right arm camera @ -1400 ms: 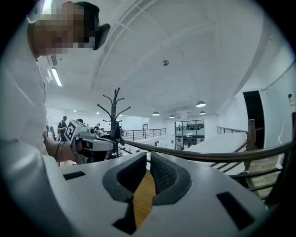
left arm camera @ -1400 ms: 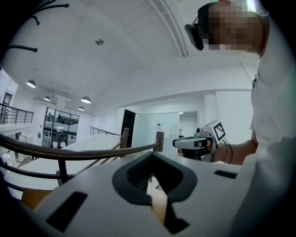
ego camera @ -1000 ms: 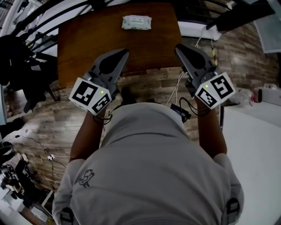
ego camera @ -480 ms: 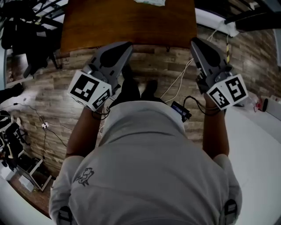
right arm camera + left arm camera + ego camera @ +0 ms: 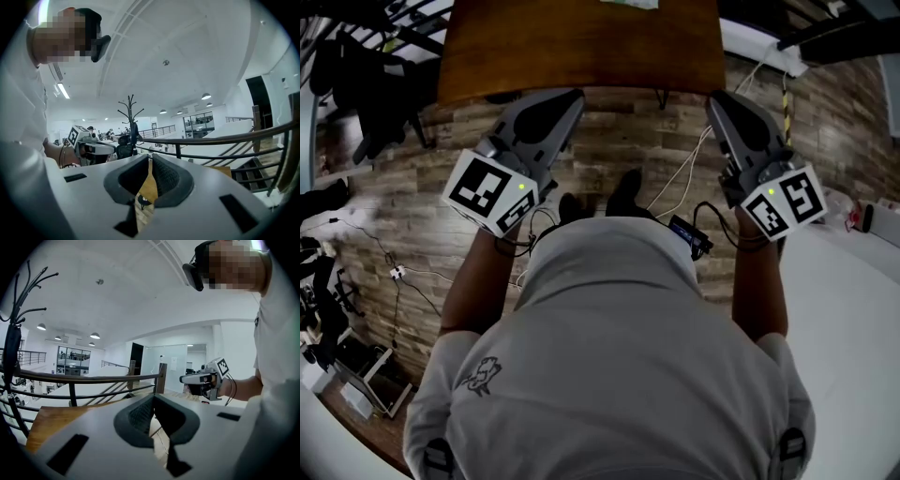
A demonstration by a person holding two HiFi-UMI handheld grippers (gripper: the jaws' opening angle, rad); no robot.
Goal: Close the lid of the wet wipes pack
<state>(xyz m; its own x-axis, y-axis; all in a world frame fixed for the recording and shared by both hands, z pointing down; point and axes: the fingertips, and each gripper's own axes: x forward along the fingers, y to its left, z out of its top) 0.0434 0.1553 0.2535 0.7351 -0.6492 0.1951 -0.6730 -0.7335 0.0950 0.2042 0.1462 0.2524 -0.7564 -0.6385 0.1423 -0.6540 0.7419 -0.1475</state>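
Note:
The wet wipes pack (image 5: 630,3) shows only as a pale green sliver at the top edge of the head view, on the far part of the brown wooden table (image 5: 581,47); its lid is out of sight. My left gripper (image 5: 572,95) is held level just short of the table's near edge, shut and empty. My right gripper (image 5: 717,97) is held level beside it, also short of the edge, shut with nothing in it. In the left gripper view the jaws meet at the tips (image 5: 153,398). The right gripper view shows its jaws closed (image 5: 150,158) over the tabletop.
Cables (image 5: 675,183) trail over the wood-plank floor under the table edge, near the person's shoes (image 5: 623,192). Black equipment (image 5: 356,84) stands at the left, a white platform (image 5: 853,309) at the right. A railing (image 5: 70,380) and a coat rack (image 5: 130,117) lie beyond the table.
In the head view the table and pack have slid toward the top, leaving the pack nearly out of frame. Both gripper tips, earlier over the table's near edge, now sit short of it, still shut.

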